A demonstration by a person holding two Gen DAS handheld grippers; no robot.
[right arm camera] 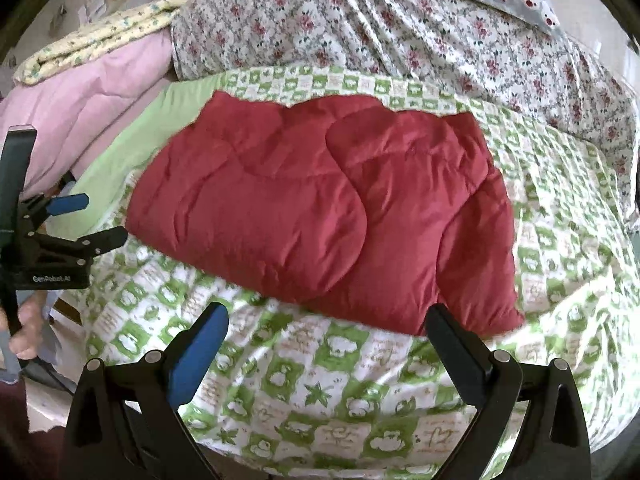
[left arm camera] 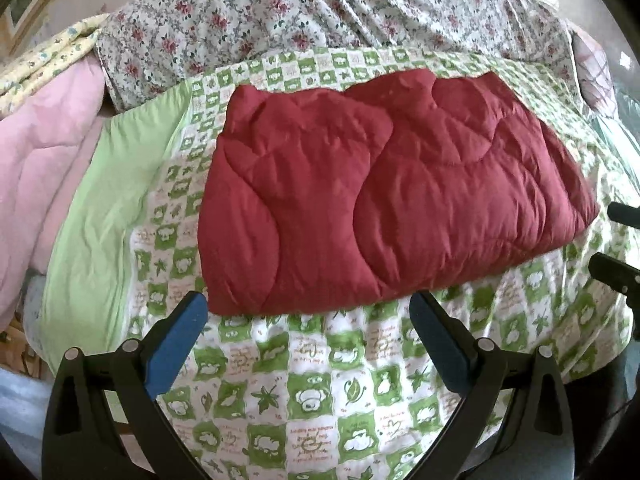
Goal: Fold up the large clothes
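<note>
Bed. At 9 o'clock, pink quilt (left arm camera: pixel 44 152) under a yellow one (right arm camera: pixel 104 44); green sheet (left arm camera: pixel 100 216) beside. Centre: red quilt (left arm camera: pixel 384 200), folded, lying on the green-checked cover (left arm camera: pixel 304 400). At 12 o'clock, floral bedding (left arm camera: pixel 320 12).

Left tongs (left arm camera: pixel 308 320) spread, empty, tips just short of the red quilt's near edge. Right tongs (right arm camera: pixel 328 336) spread, empty, likewise; a hand (right arm camera: pixel 28 328) grips the left handle.

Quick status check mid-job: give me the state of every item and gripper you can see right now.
Dark red quilted padded garment: folded into a flat rectangle, lying on the checked cover, ungripped.
Green-and-white checked bed cover: spread out, lightly wrinkled.
Pink quilted blanket: heaped at the left.
Floral bed sheet: spread, creased.
Left gripper: open, empty, near the garment's front edge.
Right gripper: open, empty.
</note>
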